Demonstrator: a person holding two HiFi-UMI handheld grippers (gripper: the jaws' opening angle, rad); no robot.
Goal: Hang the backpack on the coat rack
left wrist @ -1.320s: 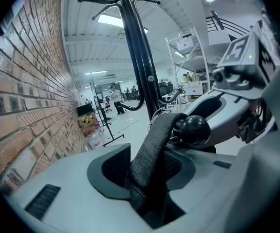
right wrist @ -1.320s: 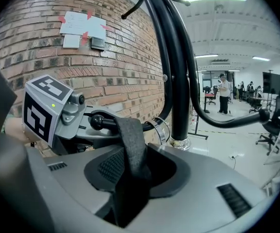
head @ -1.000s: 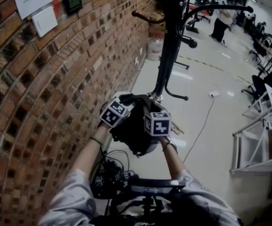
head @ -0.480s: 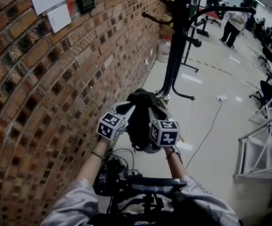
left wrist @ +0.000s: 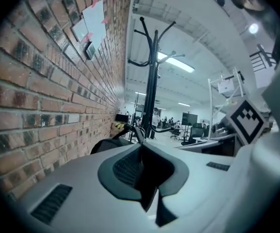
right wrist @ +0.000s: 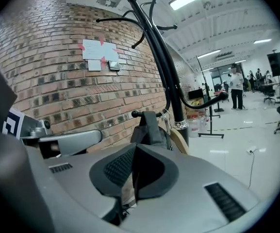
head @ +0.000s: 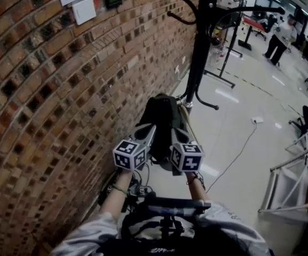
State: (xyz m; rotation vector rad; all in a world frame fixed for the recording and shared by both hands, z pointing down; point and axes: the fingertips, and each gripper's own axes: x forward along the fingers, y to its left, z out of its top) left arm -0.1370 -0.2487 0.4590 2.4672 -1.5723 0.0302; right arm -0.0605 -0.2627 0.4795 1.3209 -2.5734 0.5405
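The brick wall [head: 52, 89] runs close along the left, and wide white floor [head: 239, 116] lies to the right, crossed by a thin cable [head: 234, 153]. The black backpack [head: 162, 119] hangs just in front of the coat rack [head: 200, 47] pole, below its hooks. Both forearms reach forward side by side. The left gripper [head: 149, 128] and the right gripper [head: 175, 135] each have their jaws pressed together on the backpack.

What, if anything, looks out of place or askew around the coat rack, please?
Nothing looks damaged or spilled. The black fabric backpack appears to hang on a low hook of the black metal coat rack.
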